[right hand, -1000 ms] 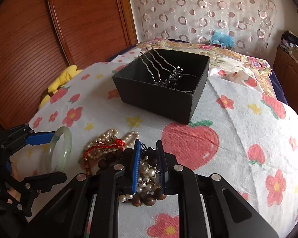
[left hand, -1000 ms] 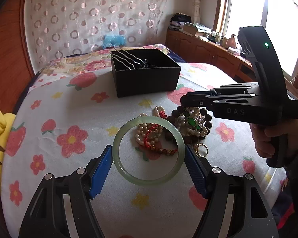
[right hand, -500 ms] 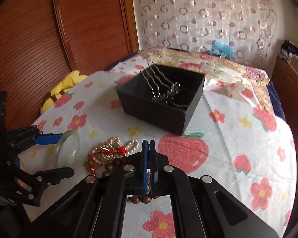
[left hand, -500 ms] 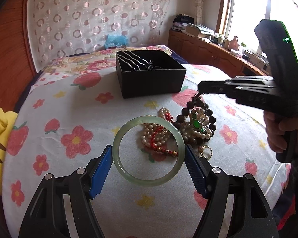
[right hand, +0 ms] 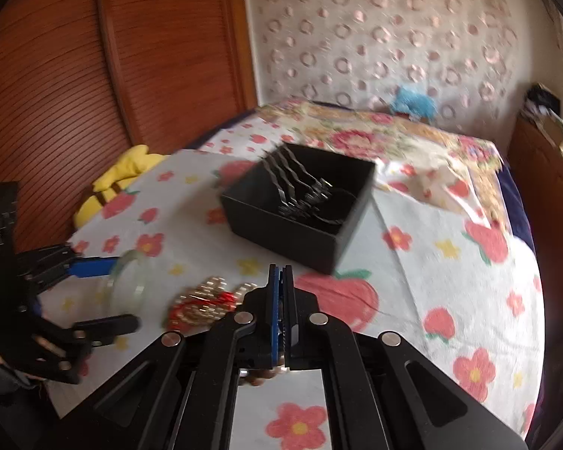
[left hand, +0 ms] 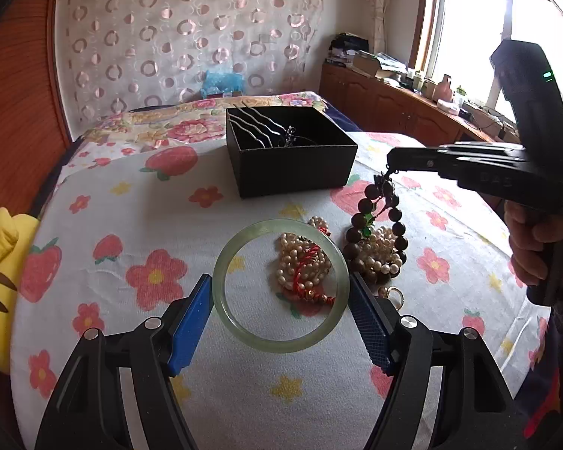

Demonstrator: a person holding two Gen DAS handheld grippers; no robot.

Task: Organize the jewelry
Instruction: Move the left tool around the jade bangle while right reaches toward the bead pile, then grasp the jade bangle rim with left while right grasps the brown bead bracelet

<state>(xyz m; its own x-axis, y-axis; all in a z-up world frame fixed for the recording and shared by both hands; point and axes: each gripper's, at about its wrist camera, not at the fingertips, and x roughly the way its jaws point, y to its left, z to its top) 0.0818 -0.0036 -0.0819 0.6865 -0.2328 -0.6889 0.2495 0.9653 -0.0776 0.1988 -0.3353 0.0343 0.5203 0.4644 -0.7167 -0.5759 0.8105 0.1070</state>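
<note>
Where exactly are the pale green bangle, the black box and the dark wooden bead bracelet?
pale green bangle (left hand: 281, 343): left wrist view, near rim.
black box (left hand: 296, 170): left wrist view, front wall.
dark wooden bead bracelet (left hand: 356, 221): left wrist view, hanging bead.

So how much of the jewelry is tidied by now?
Done: only hairpins lie in the black box. In hand: a jade bangle in the left gripper, dark beads dangling from the right gripper. Left: pearl strands and a ring on the cloth.

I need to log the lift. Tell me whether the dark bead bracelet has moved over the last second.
Yes. The dark bead bracelet has risen off the jewelry pile, hanging from the right gripper, nearer the black box.
</note>
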